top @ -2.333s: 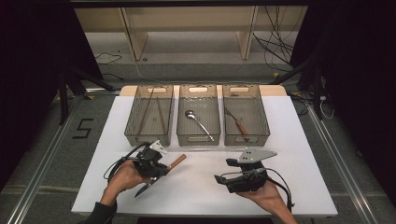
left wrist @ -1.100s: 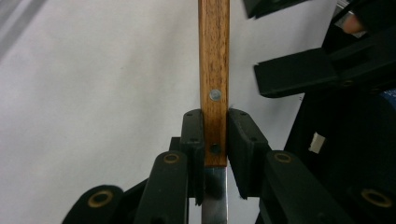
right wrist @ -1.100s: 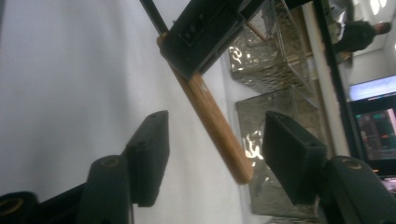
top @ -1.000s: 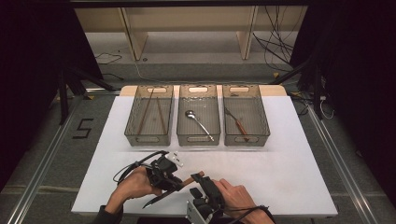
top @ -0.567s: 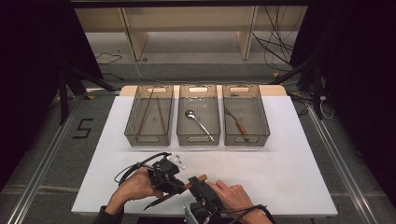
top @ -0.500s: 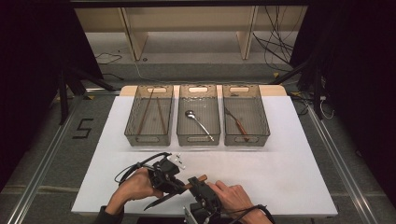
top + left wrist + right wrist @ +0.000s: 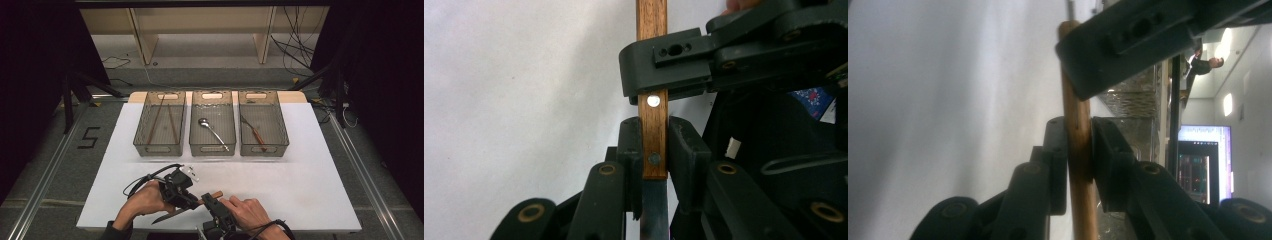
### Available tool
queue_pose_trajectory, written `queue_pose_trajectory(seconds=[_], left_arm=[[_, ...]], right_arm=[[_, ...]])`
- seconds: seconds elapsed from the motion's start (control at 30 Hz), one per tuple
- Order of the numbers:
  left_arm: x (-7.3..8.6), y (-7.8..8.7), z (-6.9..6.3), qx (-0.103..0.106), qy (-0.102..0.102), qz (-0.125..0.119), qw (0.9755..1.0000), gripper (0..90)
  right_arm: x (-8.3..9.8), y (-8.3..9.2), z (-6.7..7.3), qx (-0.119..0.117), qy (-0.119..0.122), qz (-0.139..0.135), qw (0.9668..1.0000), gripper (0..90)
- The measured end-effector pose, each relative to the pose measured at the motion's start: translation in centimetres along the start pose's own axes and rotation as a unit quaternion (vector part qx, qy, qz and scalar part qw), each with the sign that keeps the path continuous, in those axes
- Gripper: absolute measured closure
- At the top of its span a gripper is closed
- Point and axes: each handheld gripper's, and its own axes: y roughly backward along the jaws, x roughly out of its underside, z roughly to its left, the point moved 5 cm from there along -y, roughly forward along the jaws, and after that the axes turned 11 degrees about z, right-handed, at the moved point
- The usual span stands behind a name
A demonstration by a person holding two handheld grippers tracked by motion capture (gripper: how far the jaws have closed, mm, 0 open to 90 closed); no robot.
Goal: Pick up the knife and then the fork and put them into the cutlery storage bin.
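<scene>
Knife [image 7: 186, 207] is pinched by left tongs [image 7: 655, 160] and right tongs [image 7: 1079, 150], whose jaws have just been closing.

black digit "5" [image 7: 88, 137] marked on grey floor left of table [image 7: 300, 180]; no other readable text.

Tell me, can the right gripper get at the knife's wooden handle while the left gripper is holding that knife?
Yes, it seems so. The right gripper already has the knife handle between its just-closing jaws, beyond where the left gripper clamps it near the blade.
</scene>
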Motion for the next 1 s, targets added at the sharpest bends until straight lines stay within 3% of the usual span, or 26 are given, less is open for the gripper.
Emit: queue_pose_trajectory(seconds=[0.13,0.23,0.33,0.47,0.7,0.87,0.93,1.0], left_arm=[[0.1,0.1,0.1,0.009,0.006,0.003,0.9999,75.7],[0.0,0.3,0.3,0.013,0.015,-0.008,0.9998,74.7],[0.3,0.8,0.8,0.003,0.031,-0.016,0.9994,71.1],[0.7,1.8,1.8,-0.010,0.061,-0.046,0.9971,62.9],[1.5,3.0,2.9,-0.021,0.077,-0.065,0.9947,50.7],[2.4,3.9,4.6,-0.042,0.109,-0.092,0.9888,41.7],[2.5,4.0,4.9,-0.044,0.114,-0.095,0.9879,39.5],[2.9,4.4,5.7,-0.054,0.133,-0.120,0.9823,37.7]], right_arm=[[-0.1,0.1,0.0,0.001,0.017,0.001,0.9999,80.8],[0.0,0.1,-0.1,0.000,0.008,0.000,1.0000,81.0],[0.4,0.0,-0.2,-0.004,0.009,0.011,0.9999,81.1],[1.0,-0.2,-0.1,-0.009,0.006,0.020,0.9997,81.2],[1.5,-0.2,-0.5,-0.008,-0.006,0.025,0.9996,81.3],[2.1,-0.2,-0.8,-0.014,-0.018,0.035,0.9991,81.3],[2.4,-0.2,-0.9,-0.017,-0.023,0.040,0.9988,81.3],[2.8,-0.2,-1.1,-0.023,-0.035,0.043,0.9982,81.3]])
